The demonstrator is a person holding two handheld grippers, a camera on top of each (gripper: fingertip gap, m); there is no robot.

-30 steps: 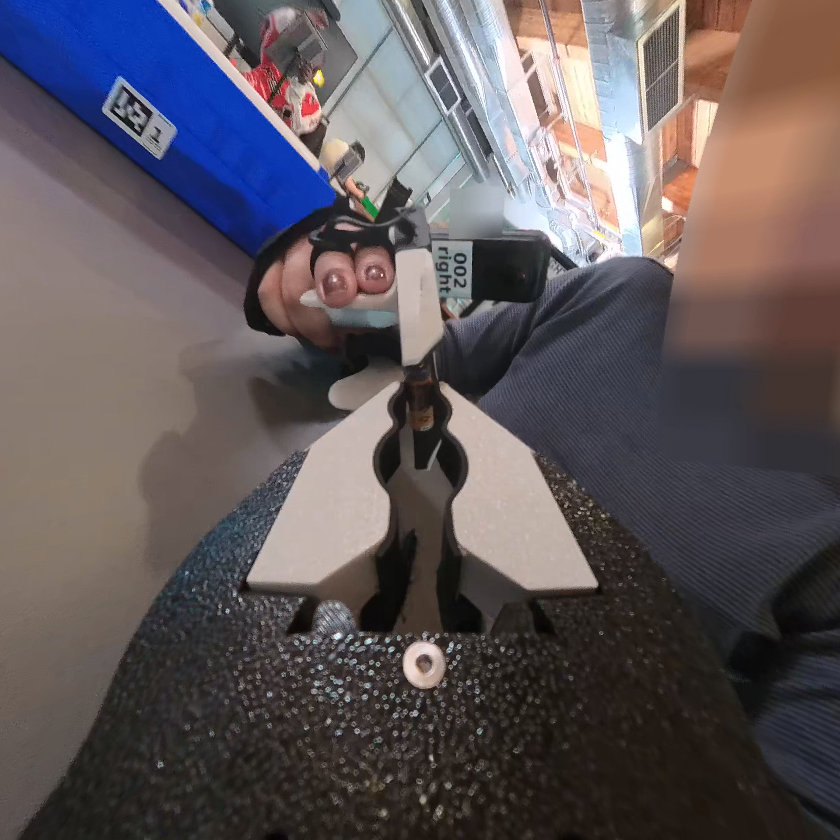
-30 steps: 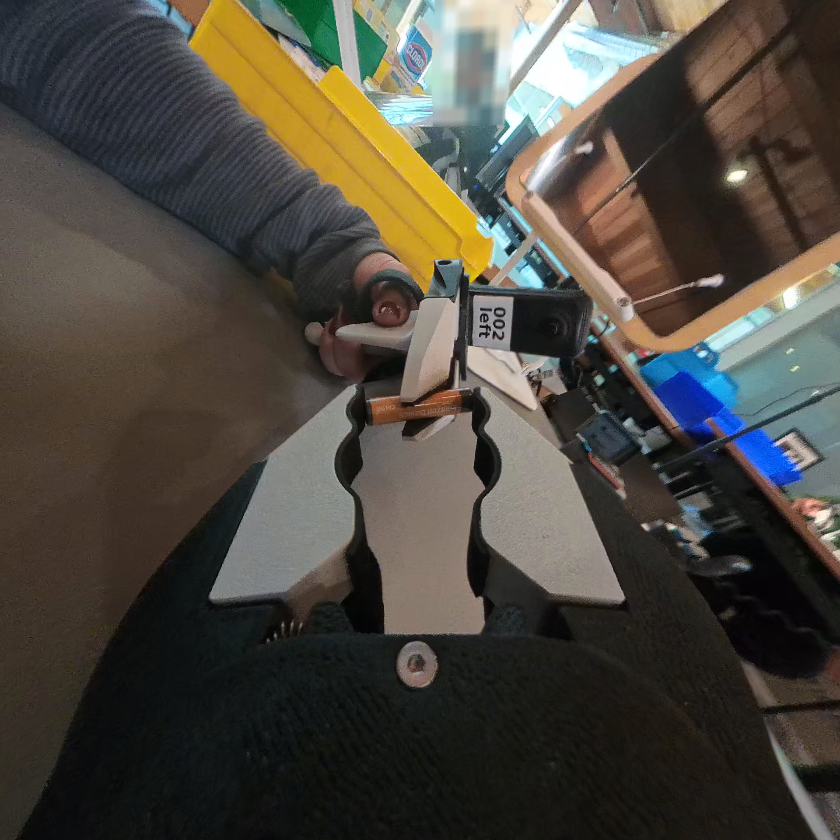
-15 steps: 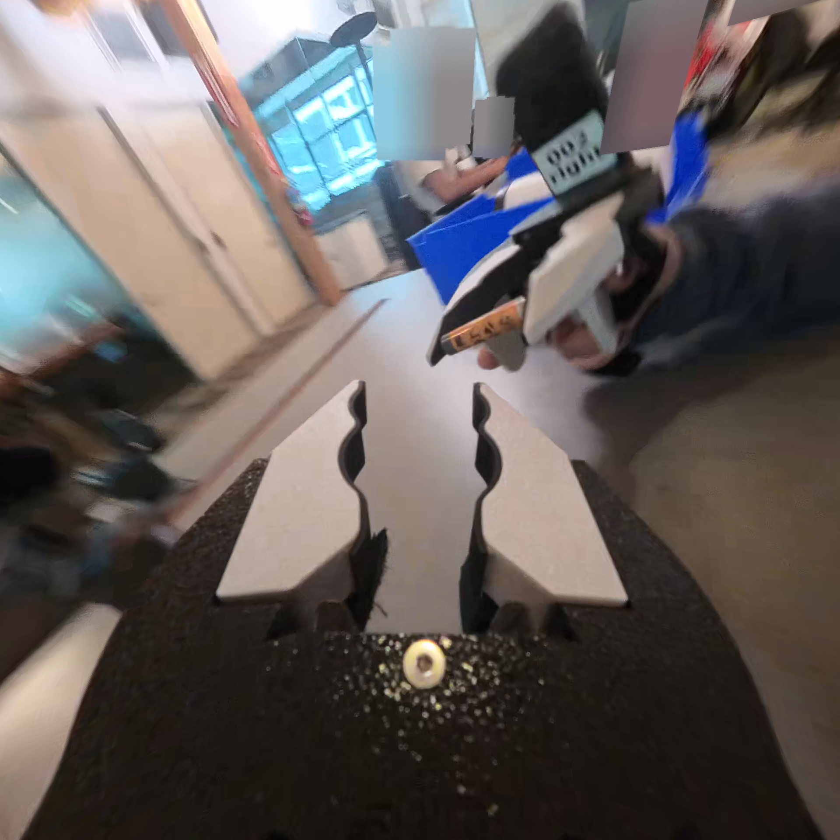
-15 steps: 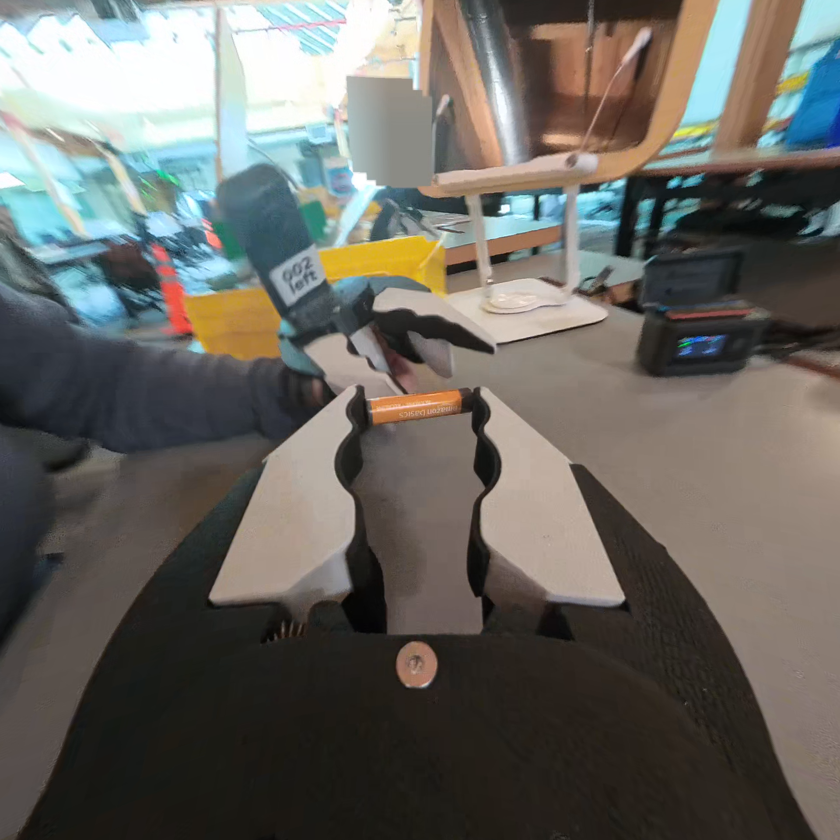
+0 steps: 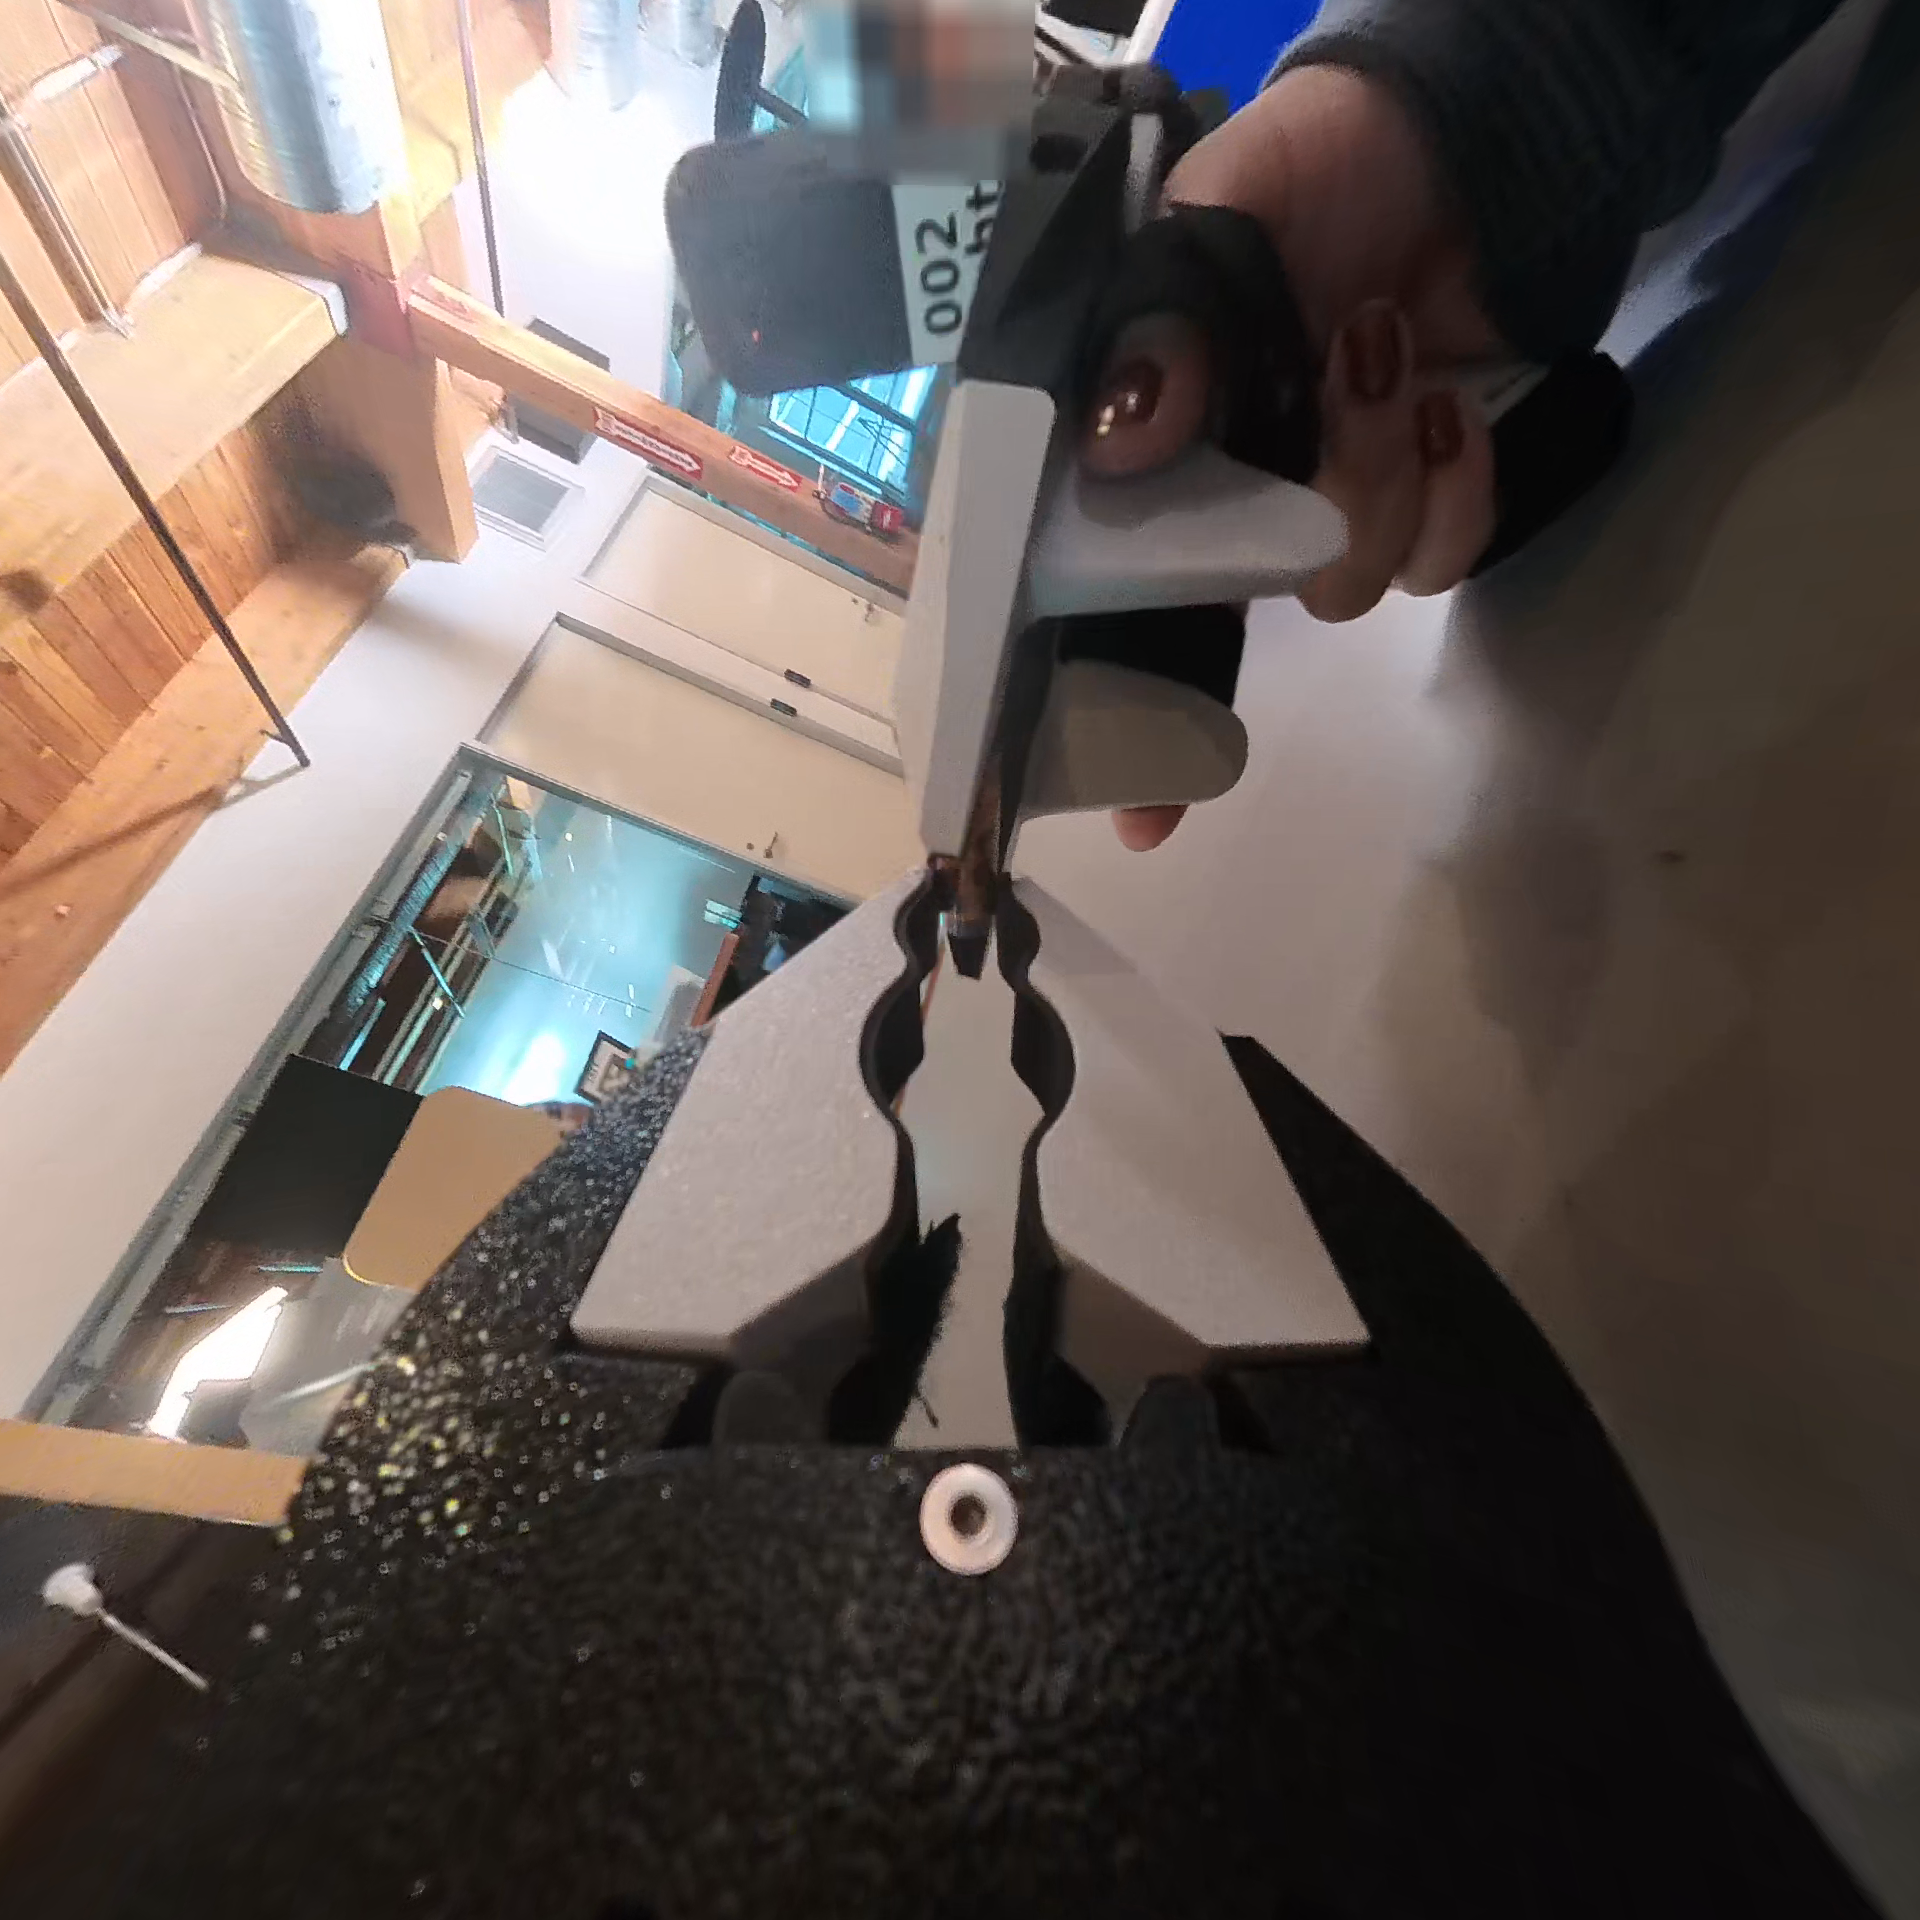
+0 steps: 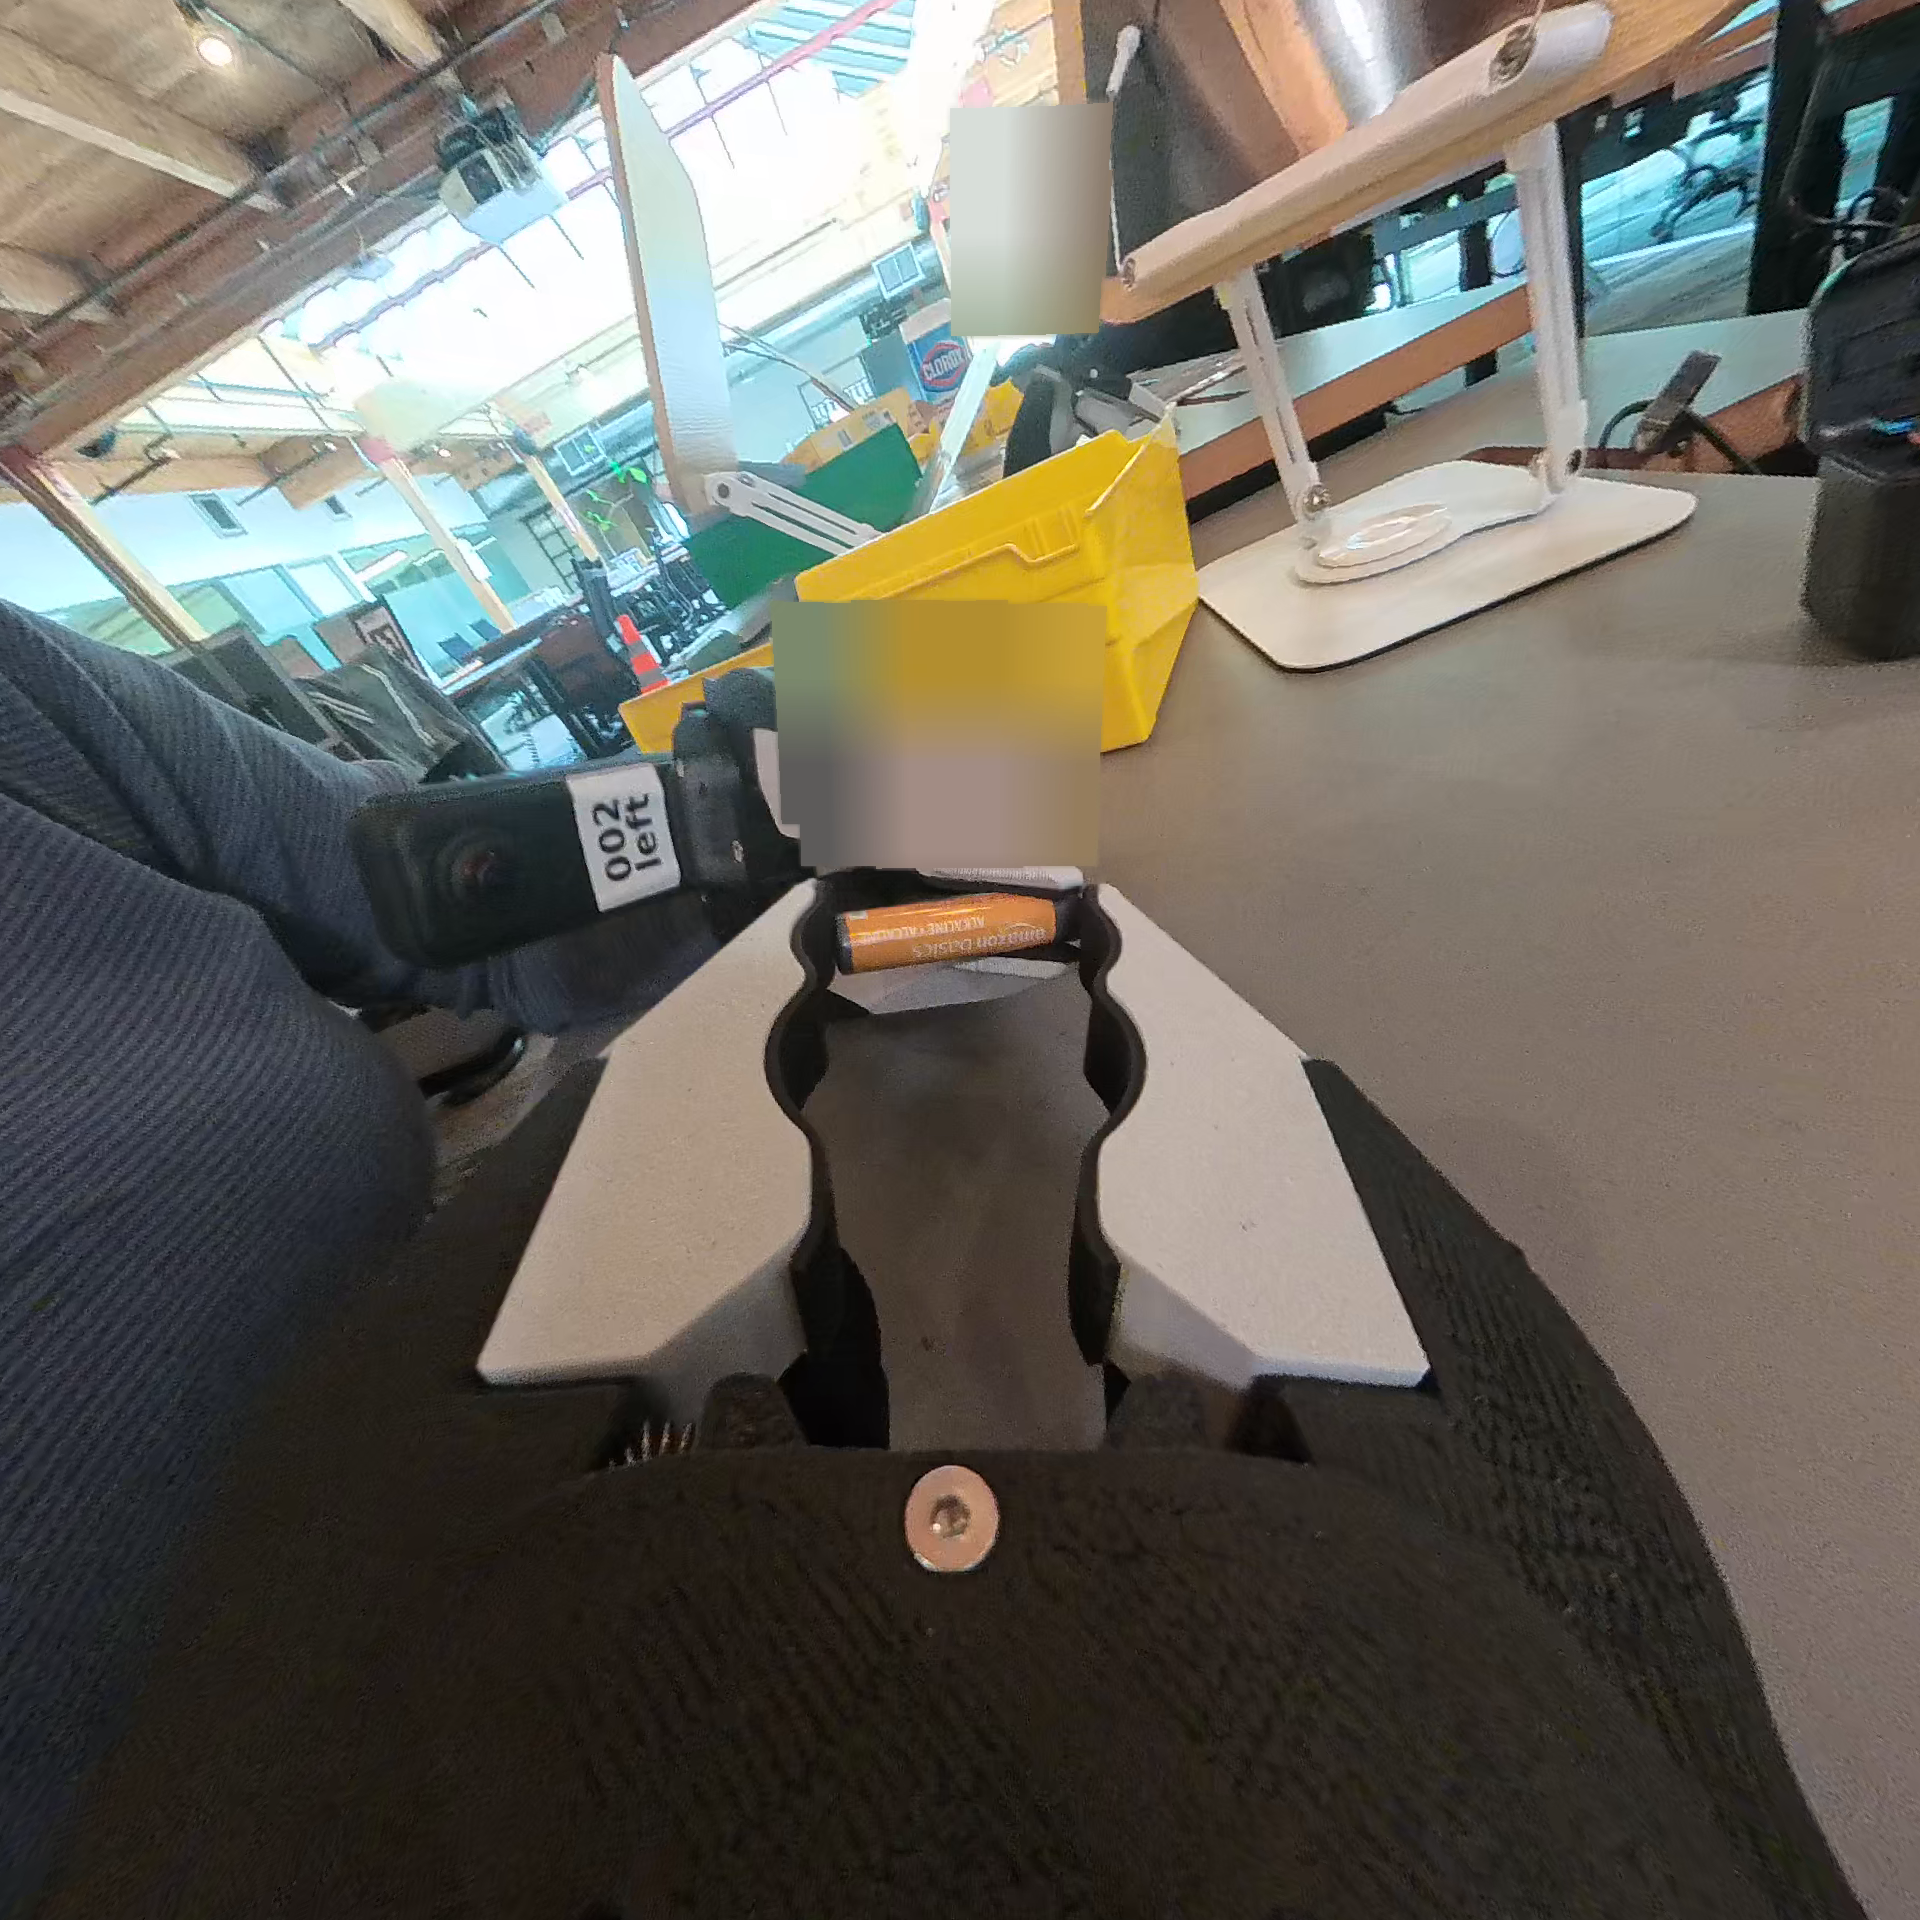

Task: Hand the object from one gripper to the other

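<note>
An orange and black battery (image 6: 945, 935) is held by its two ends between my right gripper's fingertips (image 6: 951, 925), just above the grey table (image 6: 1507, 987). My left gripper (image 5: 971, 894) faces the right one, and its jaws stand narrow around the battery's middle (image 5: 971, 909). In the left wrist view the right gripper (image 5: 977, 862) comes down from above, edge-on, held by a hand (image 5: 1351, 312). In the right wrist view the left gripper's camera body (image 6: 499, 873) lies to the left. One of its white fingers (image 6: 925, 992) shows under the battery; the rest is behind a blurred patch.
A yellow bin (image 6: 1039, 582) stands on the table behind the grippers. A white stand with a wooden board (image 6: 1455, 540) is at the back right, and a black device (image 6: 1870, 468) is at the right edge. A sleeved arm (image 6: 156, 1039) fills the left side. My left and right fingertips are right by each other.
Half a second ago my left gripper was open and apart from the right one. It has now come in and closed around the battery. The right gripper kept hold throughout.
</note>
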